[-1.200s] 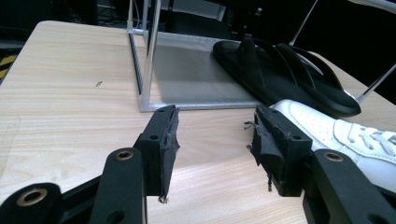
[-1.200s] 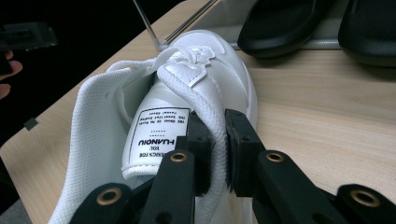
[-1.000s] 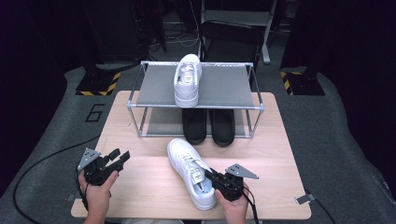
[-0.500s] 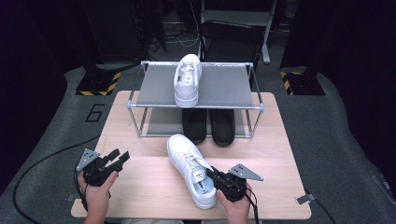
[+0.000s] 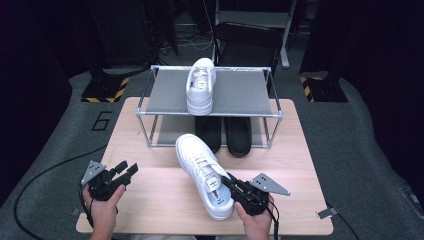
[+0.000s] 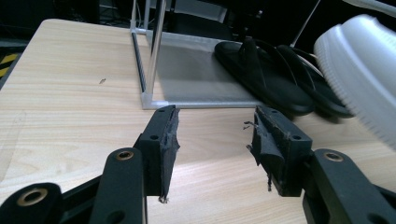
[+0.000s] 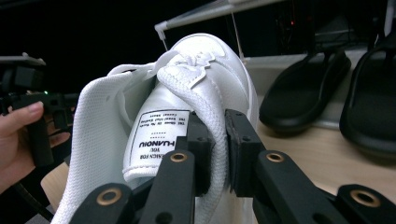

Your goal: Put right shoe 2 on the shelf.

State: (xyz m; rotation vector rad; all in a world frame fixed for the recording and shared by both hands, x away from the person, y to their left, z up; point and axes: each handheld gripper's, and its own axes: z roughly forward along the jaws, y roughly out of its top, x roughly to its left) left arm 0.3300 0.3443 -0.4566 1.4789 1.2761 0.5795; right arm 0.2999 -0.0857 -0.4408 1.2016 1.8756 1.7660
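Observation:
A white sneaker (image 5: 202,172) lies at an angle on the wooden table (image 5: 150,200), toe toward the rack. My right gripper (image 5: 235,189) is shut on the side wall of its opening, beside the tongue. In the right gripper view the white sneaker (image 7: 140,126) rises tilted, its padded collar pinched between the jaws of the right gripper (image 7: 219,144). At the front left my left gripper (image 5: 125,171) is open, held just above the table. The left gripper (image 6: 212,140) has nothing between its pads, and the sneaker's toe (image 6: 359,65) shows at the right. A second white sneaker (image 5: 201,85) sits on the rack's top shelf.
A metal-framed shoe rack (image 5: 165,97) stands at the back of the table. Two black flip-flops (image 5: 227,132) lie under it on the lower level, the black flip-flops (image 6: 275,74) close ahead of the left gripper. Dark floor surrounds the table.
The right gripper has shifted slightly with the sneaker's heel end, which now looks lifted and tilted. The left gripper has stayed in place, open.

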